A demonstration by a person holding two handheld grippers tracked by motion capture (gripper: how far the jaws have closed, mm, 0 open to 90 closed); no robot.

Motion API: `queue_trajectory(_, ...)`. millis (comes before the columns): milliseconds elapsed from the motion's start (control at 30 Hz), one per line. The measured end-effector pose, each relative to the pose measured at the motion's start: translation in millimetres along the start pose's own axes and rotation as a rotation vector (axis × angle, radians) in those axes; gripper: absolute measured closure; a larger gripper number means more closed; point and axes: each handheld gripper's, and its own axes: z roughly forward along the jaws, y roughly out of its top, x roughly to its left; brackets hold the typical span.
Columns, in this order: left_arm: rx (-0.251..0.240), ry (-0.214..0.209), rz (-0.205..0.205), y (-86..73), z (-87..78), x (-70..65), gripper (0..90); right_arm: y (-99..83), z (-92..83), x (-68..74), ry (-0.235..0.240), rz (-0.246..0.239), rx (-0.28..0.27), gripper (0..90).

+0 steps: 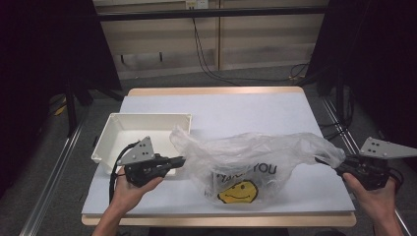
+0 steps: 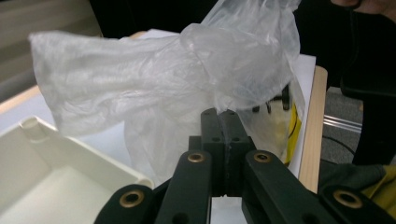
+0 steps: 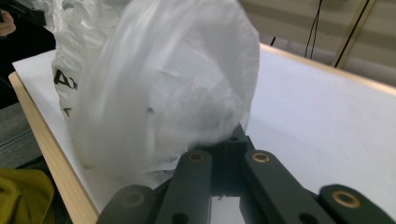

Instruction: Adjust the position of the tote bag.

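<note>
Jaws of the left gripper [image 1: 181, 160] are pressed together on one handle end of the clear plastic bag [image 1: 255, 164], and in the left gripper view the film bunches right at the closed black tips [image 2: 224, 122] and billows up and away from them. The right gripper [image 1: 338, 167] is likewise clenched on the opposite end of the bag; its own view shows the jaws [image 3: 232, 145] meeting with the blurred film rising straight from them. Between the two grippers the bag is stretched across the near half of the white table [image 1: 246, 110], its belly resting on the tabletop, with a yellow smiley face [image 1: 238, 191] and dark lettering printed on the side toward the person. Each gripper is held in a hand, the left hand [image 1: 129, 189] near the front left of the table and the right hand [image 1: 371, 191] at its front right edge. Just beyond the left gripper sits a white rectangular tray [image 1: 118, 129], its near right corner close to the bag's left end.
</note>
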Motion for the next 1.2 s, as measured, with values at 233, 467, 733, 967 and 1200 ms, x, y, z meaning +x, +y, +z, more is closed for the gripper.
queue_trajectory(233,0.047,-0.008,-0.024,-20.1,13.1,-1.1,90.0,-24.9,11.4,-9.6,-0.031,0.066,0.064,90.0)
queue_trajectory(467,0.082,-0.015,-0.065,-41.1,17.6,-4.6,90.0,-46.0,17.8,-14.1,-0.04,0.109,0.103,90.0)
queue_trajectory(733,0.16,-0.01,-0.06,-62.6,28.4,-9.7,90.0,-66.0,38.4,-14.4,-0.043,0.131,0.175,90.0)
queue_trajectory(967,0.212,-0.007,-0.056,-73.2,43.0,-8.6,90.0,-80.4,53.3,-22.3,-0.06,0.146,0.222,90.0)
queue_trajectory(1200,0.279,0.003,-0.047,-82.3,51.9,-6.2,90.0,-92.7,63.8,-25.1,-0.08,0.142,0.287,90.0)
